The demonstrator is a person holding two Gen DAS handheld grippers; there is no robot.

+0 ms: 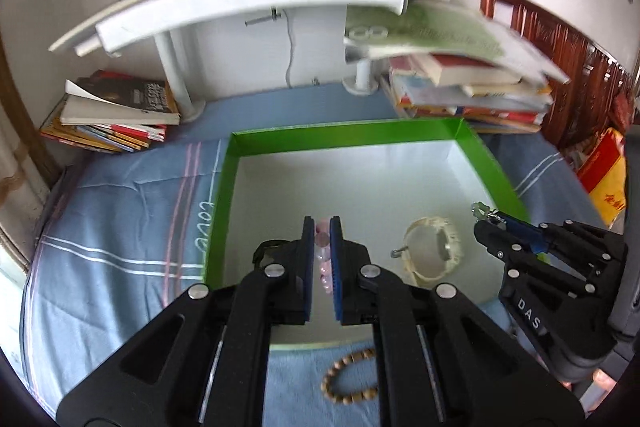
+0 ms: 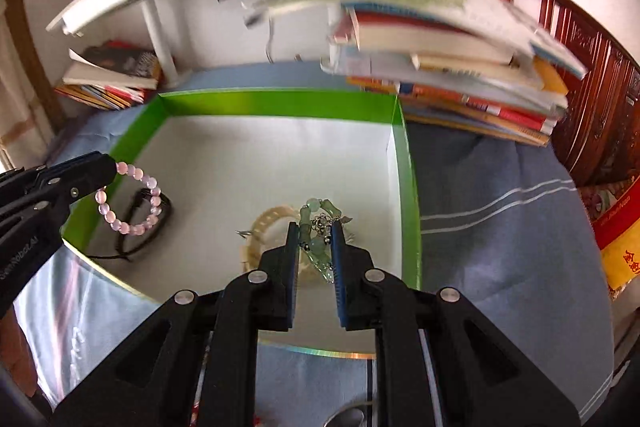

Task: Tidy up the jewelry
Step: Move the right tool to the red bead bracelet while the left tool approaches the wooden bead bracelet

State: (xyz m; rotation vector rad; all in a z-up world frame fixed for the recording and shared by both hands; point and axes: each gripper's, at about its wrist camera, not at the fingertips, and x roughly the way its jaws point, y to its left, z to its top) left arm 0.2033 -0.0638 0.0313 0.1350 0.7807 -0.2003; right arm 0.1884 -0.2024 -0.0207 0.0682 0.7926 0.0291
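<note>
Two beaded bracelets [image 2: 130, 201] (round, glossy)

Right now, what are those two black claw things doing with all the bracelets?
A person is sorting jewelry into a green box. The left gripper is pinching a pink bead bracelet above the box. The right gripper is pinching a green bead bracelet. A cream bangle already lies inside. A wooden bead bracelet waits on the blue cloth outside.

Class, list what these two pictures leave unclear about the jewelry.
- Pink bead bracelet: left wrist view, mostly hidden between the left gripper fingers.
- Cream bangle: right wrist view, half covered by the right gripper and green bead piece.
- Wooden bead bracelet: partly behind the gripper body.
</note>
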